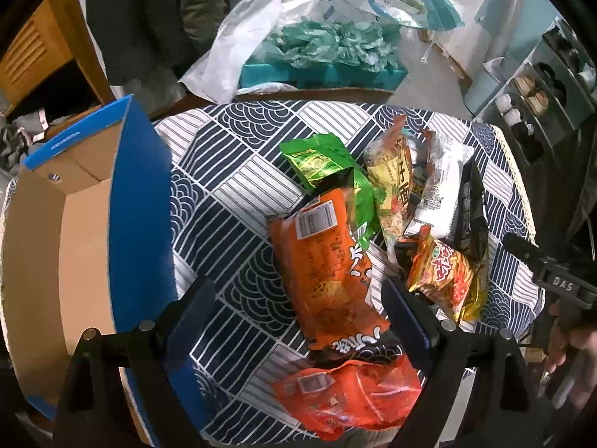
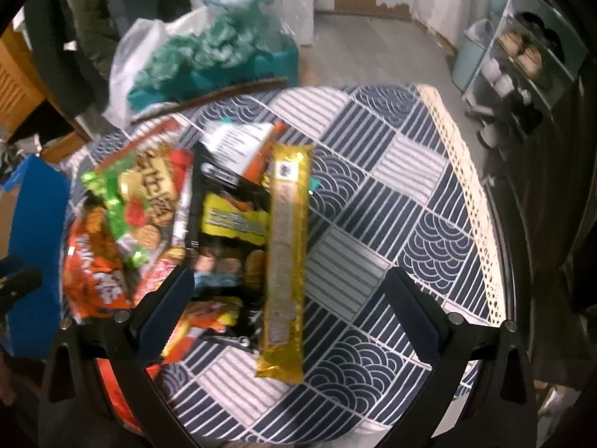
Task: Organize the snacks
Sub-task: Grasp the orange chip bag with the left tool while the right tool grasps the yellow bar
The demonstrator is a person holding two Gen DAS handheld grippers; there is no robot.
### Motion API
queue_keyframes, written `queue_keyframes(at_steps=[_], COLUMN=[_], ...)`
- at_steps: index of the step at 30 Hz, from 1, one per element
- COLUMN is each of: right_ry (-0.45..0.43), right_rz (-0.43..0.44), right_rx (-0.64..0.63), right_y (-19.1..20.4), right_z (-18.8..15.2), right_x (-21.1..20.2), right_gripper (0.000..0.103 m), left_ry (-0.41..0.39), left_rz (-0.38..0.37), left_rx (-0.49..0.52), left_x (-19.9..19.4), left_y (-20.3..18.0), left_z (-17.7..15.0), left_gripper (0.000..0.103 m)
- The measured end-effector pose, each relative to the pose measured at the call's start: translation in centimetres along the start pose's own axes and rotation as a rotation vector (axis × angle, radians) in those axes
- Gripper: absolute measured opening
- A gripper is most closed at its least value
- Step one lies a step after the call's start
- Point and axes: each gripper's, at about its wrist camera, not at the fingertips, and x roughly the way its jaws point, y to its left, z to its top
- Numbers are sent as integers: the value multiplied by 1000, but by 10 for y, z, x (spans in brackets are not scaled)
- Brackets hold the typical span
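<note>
Two grippers over a table with a navy-and-white patterned cloth [image 1: 238, 171], both spread wide, nothing between the fingers of either. Landmark: long orange chip bag [image 1: 328, 268], lying flat mid-cloth.

Left wrist view, left to right:
- Far left of the orange bag: open cardboard box [image 1: 74, 246], blue outside, brown inside, nothing seen inside, standing at the cloth's left edge.
- Left gripper [image 1: 298, 321] hovering above the near end of the orange bag, jaws wide apart, one finger each side of it, not touching it.
- Just below the orange bag, nearest the camera: red-orange snack pack [image 1: 350, 399], its top edge touching the bag's dark end.
- Above the orange bag, partly tucked under its far end: green packet [image 1: 321, 160].
- Right of the green one: yellow-orange crinkled packet [image 1: 391, 175], then a white wrapped item [image 1: 440, 186], then a black pouch [image 1: 472, 205] propped on edge.
- Right of the orange bag's middle: small yellow-red noodle-snack pack [image 1: 447, 276], leaning on the black pouch.
- Far right edge: part of the other gripper's body, a hand on it.

Right wrist view, somewhat blurred:
- Same pile sitting left of centre, orange bag at its left.
- Right of the pile: long gold stick pack [image 2: 287, 257], lying lengthwise, overlapping the black pouch.
- Right gripper [image 2: 291, 298] hanging above the gold pack, jaws wide, holding nothing.
- Right of the gold pack: bare cloth out to a cream lace trim [image 2: 474, 194].
</note>
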Motion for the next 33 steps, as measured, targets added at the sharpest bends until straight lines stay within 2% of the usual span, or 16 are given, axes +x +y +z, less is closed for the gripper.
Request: queue_keyframes(at_steps=[9,13,18,24,26,28,30,33], right_ry=[76,98,114,150,158,153,135,114], right_rz=[-49,-44,-62,-37,-13,1,-24,-33], right_rx=[-25,-40,-72,-70,-70,-68,-83,-87], right_y=[-7,-5,1,1,3,4,6,6], right_z=[-5,-5,-4,-3,-3,-3,-2,-2], right_x=[37,49,61,74,75,73,67,59], right_gripper=[100,92,84,59,38,28,28,28], left_ry=[60,96,122,150,152,150,157,147], left_rz=[-6,-29,-11,-23,-39,-64,-84,-69], left_rx=[-4,-32,-27,-29,-27,-24,-23,-16], left_x=[28,42,58,72,74,74,73,71], left_y=[-9,-10,-12,-11,-11,-10,-10,-11], left_z=[6,8,9,9,10,10,10,9], left_gripper=[92,92,92,92,90,78,69,59])
